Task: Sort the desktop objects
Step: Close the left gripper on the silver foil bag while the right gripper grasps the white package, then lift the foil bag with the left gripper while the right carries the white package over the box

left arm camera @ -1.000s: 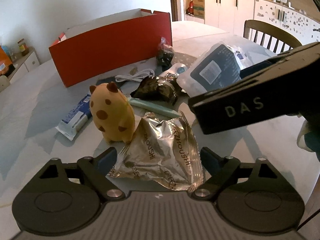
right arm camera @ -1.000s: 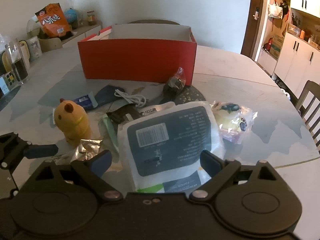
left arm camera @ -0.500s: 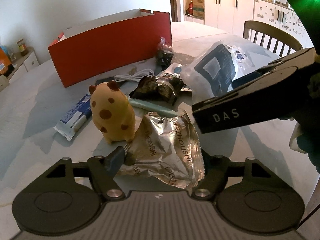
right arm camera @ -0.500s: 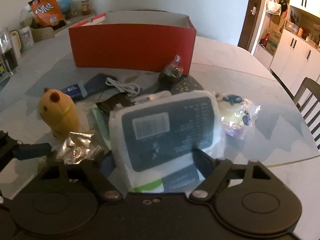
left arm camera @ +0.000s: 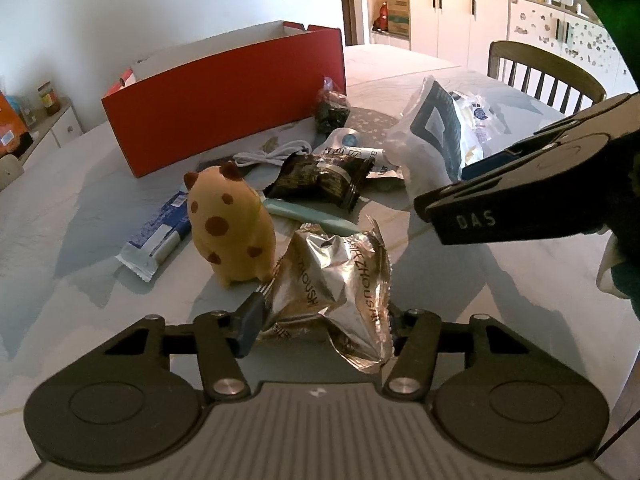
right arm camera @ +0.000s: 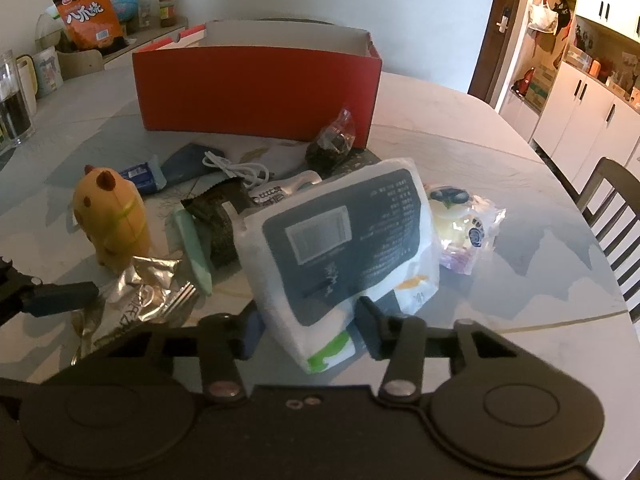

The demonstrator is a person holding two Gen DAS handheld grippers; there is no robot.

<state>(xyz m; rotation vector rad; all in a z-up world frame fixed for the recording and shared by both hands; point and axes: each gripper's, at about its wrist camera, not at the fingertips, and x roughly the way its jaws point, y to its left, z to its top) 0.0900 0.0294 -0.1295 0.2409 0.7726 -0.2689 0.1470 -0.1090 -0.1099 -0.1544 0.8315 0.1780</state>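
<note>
Pale marble-look table (right arm camera: 500,152) in a kitchen-dining room with white cabinets (right arm camera: 576,96).
Red box (right arm camera: 256,92) stands at the back; right gripper (right arm camera: 308,330) closing on the raised white pack (right arm camera: 344,248), left gripper (left arm camera: 320,326) closing on the silver foil packet (left arm camera: 340,276).

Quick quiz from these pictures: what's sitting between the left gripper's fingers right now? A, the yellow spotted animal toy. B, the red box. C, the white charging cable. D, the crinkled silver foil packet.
D: the silver foil packet lies between the fingers of the left gripper, whose jaws are closing on it, with the yellow toy standing just beyond, the cable farther back and the red box behind that.
</note>
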